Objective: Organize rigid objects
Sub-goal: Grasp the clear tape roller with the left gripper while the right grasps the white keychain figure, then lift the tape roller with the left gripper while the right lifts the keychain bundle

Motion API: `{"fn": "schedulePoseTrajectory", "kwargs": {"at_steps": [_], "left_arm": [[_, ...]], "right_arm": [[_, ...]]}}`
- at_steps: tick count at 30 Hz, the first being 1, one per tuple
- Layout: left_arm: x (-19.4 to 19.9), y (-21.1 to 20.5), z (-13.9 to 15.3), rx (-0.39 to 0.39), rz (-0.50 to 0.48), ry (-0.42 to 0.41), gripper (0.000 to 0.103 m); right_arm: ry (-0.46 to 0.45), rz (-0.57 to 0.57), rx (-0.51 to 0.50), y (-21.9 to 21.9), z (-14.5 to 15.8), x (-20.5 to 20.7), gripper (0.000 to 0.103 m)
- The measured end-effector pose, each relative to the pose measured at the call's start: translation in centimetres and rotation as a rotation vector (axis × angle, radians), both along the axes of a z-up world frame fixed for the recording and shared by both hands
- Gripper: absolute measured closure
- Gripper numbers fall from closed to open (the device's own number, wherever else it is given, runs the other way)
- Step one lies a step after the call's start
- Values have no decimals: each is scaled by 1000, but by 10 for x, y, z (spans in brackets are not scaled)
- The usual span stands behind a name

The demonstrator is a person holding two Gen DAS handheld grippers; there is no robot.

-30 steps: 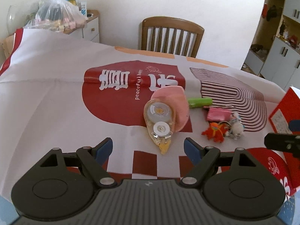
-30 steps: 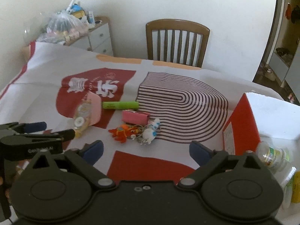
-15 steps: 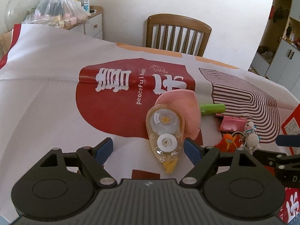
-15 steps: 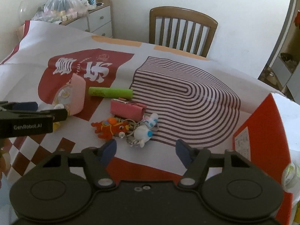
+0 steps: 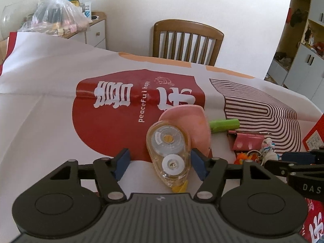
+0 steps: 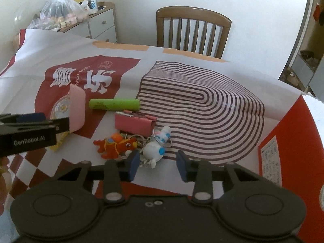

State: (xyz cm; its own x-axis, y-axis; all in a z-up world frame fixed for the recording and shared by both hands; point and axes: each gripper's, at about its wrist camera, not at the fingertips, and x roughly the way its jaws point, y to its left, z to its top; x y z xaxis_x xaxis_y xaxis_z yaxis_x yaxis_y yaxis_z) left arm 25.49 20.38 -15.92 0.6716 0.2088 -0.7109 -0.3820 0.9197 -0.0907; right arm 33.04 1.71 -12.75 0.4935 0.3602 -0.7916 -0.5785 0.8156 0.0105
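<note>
A clear correction-tape dispenser [image 5: 169, 154] with a pink cap [image 5: 190, 125] lies on the printed tablecloth [image 5: 60, 109]. My left gripper [image 5: 161, 165] is open, its blue pads on either side of the dispenser; the right pad looks close to it. In the right wrist view my right gripper [image 6: 158, 165] is open, its pads on either side of a white toy keychain [image 6: 155, 148]. An orange toy keychain [image 6: 116, 144], a pink binder clip [image 6: 133, 123] and a green tube [image 6: 115, 104] lie just beyond.
A red and white box [image 6: 291, 133] stands at the right edge of the table. A wooden chair [image 5: 187, 40] stands behind the table. A white drawer unit [image 5: 92, 31] with a plastic bag [image 5: 54, 16] is at the back left.
Both grippers have moved forward and down toward the table. The left one now straddles the dispenser. The right one has narrowed its opening and reached the white keychain.
</note>
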Motion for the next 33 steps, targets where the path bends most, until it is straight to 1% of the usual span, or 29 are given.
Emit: {"fn": "schedulePoseTrajectory", "kwargs": {"at_steps": [6,10,15,20,24,30,33], "left_arm": [[3,0,0,3,-7,-5,43],[4,0,0,10,-6,-7,52],[5,-1,1,19,-18,-4,53],[2,-1,3,14,-26,-2,54],[-4,-1,5,3,-31,0,54],[-17,-1,8,-14,-32,7,54],[-26,-2,10,-20,-34,9,54]], "right_arm": [[6,-7,9,5,-2,4,66],[18,-28,22,6,-4,7,67],[18,-28,22,5,-3,5,81],[44,-12,13,1,0,-1,81],[97,-1,12,-8,4,-9,81],[206,46,2,-24,12,-29,81],[228,67,15,-32,20,-41,81]]}}
